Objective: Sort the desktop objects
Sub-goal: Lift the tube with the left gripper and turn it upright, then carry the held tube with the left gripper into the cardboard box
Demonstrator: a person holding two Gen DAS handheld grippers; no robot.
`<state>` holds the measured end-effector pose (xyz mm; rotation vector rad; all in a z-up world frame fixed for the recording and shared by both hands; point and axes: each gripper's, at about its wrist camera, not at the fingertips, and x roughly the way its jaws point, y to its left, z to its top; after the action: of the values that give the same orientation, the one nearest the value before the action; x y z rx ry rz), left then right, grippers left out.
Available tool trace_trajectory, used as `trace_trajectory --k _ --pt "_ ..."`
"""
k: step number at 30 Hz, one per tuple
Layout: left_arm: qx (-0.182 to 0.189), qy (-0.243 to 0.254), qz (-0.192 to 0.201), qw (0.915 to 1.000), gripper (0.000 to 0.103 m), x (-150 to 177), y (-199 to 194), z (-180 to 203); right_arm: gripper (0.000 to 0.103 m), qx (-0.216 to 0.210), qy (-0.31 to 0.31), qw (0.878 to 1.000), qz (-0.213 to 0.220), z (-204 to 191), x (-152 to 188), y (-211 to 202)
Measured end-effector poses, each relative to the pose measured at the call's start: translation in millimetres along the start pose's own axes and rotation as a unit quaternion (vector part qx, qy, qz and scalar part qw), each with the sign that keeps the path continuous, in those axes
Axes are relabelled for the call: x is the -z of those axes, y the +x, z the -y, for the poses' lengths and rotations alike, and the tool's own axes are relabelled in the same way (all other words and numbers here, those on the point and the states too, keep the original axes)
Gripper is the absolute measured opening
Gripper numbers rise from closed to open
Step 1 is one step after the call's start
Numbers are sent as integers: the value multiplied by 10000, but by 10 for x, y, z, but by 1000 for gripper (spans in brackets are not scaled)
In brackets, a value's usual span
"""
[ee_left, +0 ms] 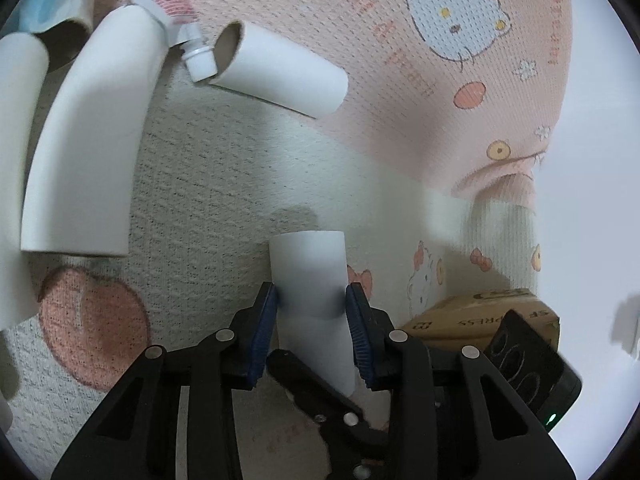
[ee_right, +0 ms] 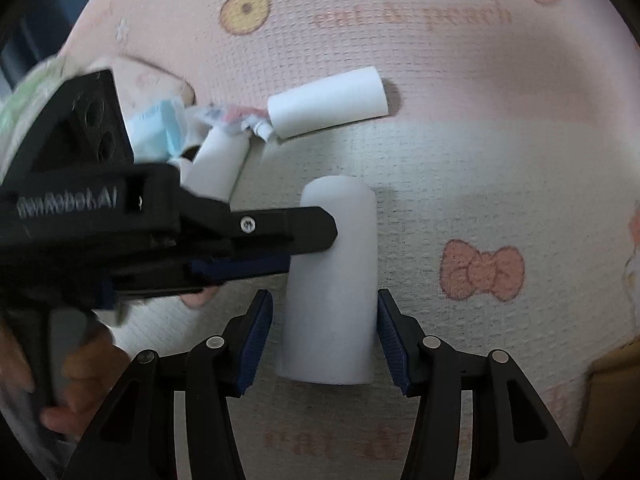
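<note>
My left gripper (ee_left: pixel 312 300) is shut on a white paper tube (ee_left: pixel 310 276), pinching its middle; a black fingertip of the other gripper crosses under it. In the right wrist view the same tube (ee_right: pixel 340 280) stands between my right gripper's (ee_right: pixel 324 312) open fingers, which do not touch it, while the left gripper (ee_right: pixel 200 240) clamps it from the left. More white tubes lie on the mat: one (ee_left: pixel 280 72) far ahead, two (ee_left: pixel 92 140) at the left. A squeezed toothpaste tube (ee_left: pixel 172 4) with a white cap lies among them.
The patterned pink and cream mat (ee_left: pixel 400 100) covers the surface. A cardboard box (ee_left: pixel 480 316) sits at the right, by the mat's folded edge. A blue face mask (ee_right: pixel 160 128) and crumpled wrapper lie with the far tubes. A hand shows at lower left.
</note>
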<state>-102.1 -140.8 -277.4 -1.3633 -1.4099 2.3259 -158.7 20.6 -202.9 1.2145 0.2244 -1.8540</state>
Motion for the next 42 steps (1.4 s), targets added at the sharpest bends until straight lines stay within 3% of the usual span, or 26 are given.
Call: trace_trajectory --k 4,14,20,24,30,35,42 --pt "59 75 -147 9998 39 3 19 8 50 215 -149 9996 143 8 -38 -67" --pt "-31 410 -352 9985 36 49 45 106 45 43 85 10000 -19 111 -23 -57" --pt "211 -72 -581 9981 40 -9 113 -19 44 26 133 9999 -8 103 14 -59" --pt "-33 388 -525 9979 40 54 85 129 44 -12 216 9998 -32 139 35 -102" --pt "-154 1021 -152 9945 41 169 -125 493 44 23 139 9996 241 74 15 -335" --pt "-170 1652 397 9853 41 284 -453 909 44 142 -170 9975 675 -110 -66 -669" --pt "-4 1949 616 9789 41 338 -823 1283 43 523 -687 9876 1310 -397 -90 -1145"
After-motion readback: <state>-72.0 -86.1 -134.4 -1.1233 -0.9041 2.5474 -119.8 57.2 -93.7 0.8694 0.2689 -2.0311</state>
